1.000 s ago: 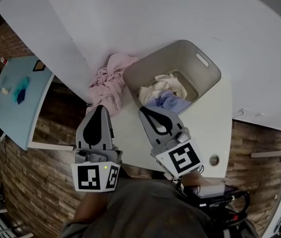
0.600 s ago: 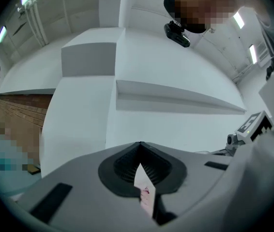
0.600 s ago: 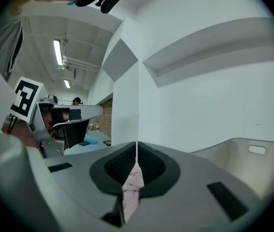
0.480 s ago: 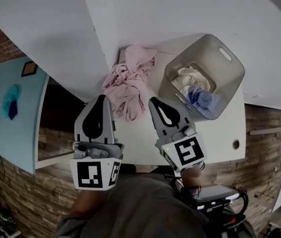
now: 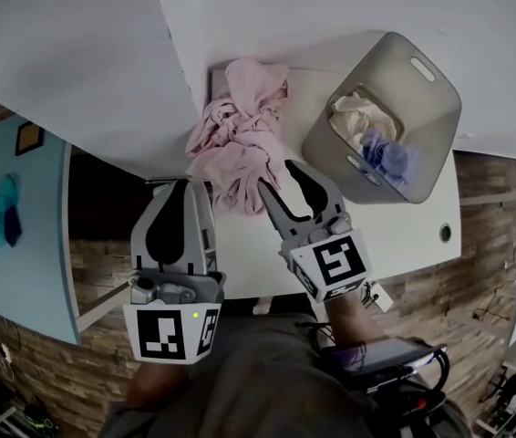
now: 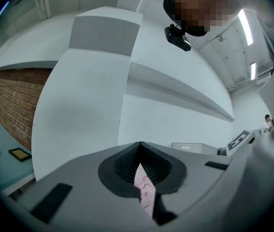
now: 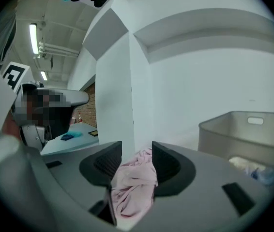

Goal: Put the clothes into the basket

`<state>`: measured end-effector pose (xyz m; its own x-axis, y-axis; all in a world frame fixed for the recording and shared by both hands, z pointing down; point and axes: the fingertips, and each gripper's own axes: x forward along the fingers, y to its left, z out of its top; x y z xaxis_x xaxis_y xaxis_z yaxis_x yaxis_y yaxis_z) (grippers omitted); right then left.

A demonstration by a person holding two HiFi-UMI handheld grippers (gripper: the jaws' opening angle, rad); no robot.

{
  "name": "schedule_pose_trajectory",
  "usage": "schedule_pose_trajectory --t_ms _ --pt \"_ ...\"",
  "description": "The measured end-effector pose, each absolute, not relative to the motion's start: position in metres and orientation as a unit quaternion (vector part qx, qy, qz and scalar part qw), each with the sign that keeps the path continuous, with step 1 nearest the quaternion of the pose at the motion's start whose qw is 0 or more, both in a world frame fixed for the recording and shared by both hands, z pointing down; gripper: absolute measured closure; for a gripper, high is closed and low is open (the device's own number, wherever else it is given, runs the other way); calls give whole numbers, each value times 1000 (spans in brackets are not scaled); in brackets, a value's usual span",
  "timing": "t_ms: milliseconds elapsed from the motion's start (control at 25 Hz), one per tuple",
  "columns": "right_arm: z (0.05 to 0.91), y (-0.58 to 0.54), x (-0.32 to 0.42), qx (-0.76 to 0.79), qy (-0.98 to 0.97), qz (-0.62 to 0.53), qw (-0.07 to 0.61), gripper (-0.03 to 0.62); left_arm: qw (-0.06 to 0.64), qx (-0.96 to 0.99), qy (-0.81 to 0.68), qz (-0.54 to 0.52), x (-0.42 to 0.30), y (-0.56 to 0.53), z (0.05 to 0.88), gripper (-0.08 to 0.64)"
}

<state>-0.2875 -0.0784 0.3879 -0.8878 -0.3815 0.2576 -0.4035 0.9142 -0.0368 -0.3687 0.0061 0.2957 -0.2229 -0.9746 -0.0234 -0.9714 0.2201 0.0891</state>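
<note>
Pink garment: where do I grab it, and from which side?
Grip the pink garment by the bunched folds at its near edge, coming from the person's side: it lies crumpled, folds standing up. The right gripper, jaws opening, has that cloth between them.

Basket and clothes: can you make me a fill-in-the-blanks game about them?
1. The crumpled clothes on the white table are ____ in colour.
2. In the head view, the grey basket stands to the ____ of that pile.
3. Inside the basket lie a cream cloth and a second cloth, coloured ____.
Missing words: pink, right, blue.
</note>
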Motion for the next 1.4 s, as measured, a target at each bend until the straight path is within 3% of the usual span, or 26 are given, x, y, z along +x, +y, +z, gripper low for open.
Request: schedule_pose_trajectory --t_ms 280,440,520,640,680,920,1400 --pt "506 -87 -303 242 -942 97 210 234 81 633 -770 -6 -374 15 357 552" --pt "569 -92 -304 262 -919 128 266 210 106 618 -779 12 -385 30 384 552" --pt "581 -93 -305 267 -915 125 275 239 112 609 -785 17 -393 37 392 552" --pt "581 -90 -305 272 -914 105 283 483 112 604 -789 21 -398 45 393 552" --pt "580 -88 -303 276 -913 103 284 511 111 605 -788 22 -398 46 392 552" --pt "580 -69 -287 266 -912 114 291 523 112 627 -771 22 -391 34 394 552" --pt "581 35 -194 226 -911 156 307 504 113 670 -734 11 -305 63 397 552"
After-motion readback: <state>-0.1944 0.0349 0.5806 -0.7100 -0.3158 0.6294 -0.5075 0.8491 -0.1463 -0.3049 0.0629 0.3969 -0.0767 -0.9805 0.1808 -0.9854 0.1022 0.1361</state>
